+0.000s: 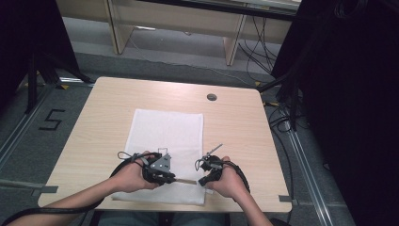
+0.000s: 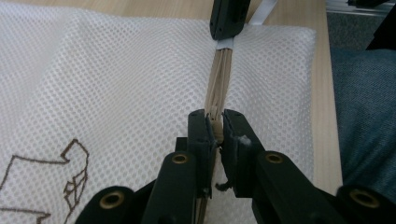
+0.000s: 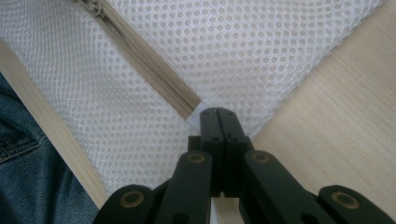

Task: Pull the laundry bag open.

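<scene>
Left gripper view: jaws pinched zipper pull; right gripper clamped mesh bag corner. Best keep corner taut, pull straight.

The laundry bag is white open-weave mesh cloth with a beige woven zipper. Beneath it, the desk is pale, smooth, matt wood-grain.

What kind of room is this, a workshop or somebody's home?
Probably a lab or recording room, not a home: a bare wooden table stands on grey carpet, black cables trail over the floor, and a taped number 5 marks the station.
</scene>
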